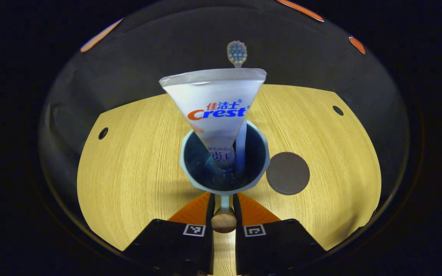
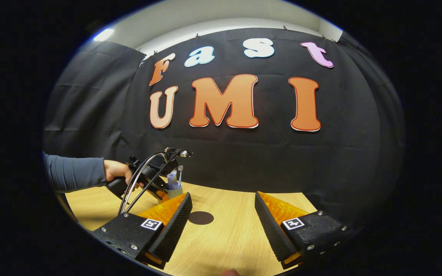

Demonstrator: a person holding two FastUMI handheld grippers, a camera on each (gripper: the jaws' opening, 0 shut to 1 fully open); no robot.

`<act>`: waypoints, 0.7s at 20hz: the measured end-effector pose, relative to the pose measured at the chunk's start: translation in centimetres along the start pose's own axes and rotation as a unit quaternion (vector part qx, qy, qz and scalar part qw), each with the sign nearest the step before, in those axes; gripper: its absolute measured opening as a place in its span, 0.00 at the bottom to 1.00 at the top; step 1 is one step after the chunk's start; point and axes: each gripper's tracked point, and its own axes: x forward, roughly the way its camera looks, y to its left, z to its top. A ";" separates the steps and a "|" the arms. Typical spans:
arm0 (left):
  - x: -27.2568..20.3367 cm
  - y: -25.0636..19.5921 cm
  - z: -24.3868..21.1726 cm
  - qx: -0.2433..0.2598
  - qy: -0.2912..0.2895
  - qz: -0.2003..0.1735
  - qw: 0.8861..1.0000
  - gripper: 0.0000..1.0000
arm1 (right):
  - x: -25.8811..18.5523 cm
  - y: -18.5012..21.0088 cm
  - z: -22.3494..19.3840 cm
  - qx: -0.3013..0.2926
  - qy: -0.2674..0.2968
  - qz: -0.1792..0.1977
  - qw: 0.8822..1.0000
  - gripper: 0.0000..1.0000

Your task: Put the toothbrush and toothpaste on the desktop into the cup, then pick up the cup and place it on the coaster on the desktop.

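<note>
A pale blue cup (image 1: 190,172) stands just ahead of my left gripper (image 1: 223,197). Inside it, a white toothpaste tube (image 1: 215,103) stands with its flat end up, and behind the tube rises a toothbrush (image 1: 237,53). My left gripper is shut on the cup's handle (image 1: 224,221), which ends in a wooden knob. A dark round coaster (image 1: 287,173) lies on the wooden desktop (image 1: 129,161) just right of the cup. My right gripper (image 2: 223,197) hangs open over the desktop with nothing between its fingers. The right gripper view also has the cup (image 2: 173,188) and the coaster (image 2: 200,217), farther off. Whether the cup touches the desktop I cannot tell.
In the right gripper view, a hand (image 2: 115,170) in a blue-grey sleeve holds the left gripper at the far left. The black cloth wall (image 2: 244,161) rises behind the desktop. Two small round holes (image 1: 103,133) (image 1: 337,110) mark the desktop's far corners.
</note>
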 end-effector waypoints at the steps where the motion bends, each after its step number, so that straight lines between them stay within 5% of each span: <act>1: 0.2 -0.1 -0.1 0.003 -0.004 -0.004 1.000 0.22 | 0.0 0.0 -0.2 0.000 0.000 0.000 1.000 0.98; 14: 0.7 -1.7 -0.1 0.056 0.007 -0.054 0.997 0.22 | -1.1 -1.7 -2.2 0.000 0.016 -0.019 1.000 0.98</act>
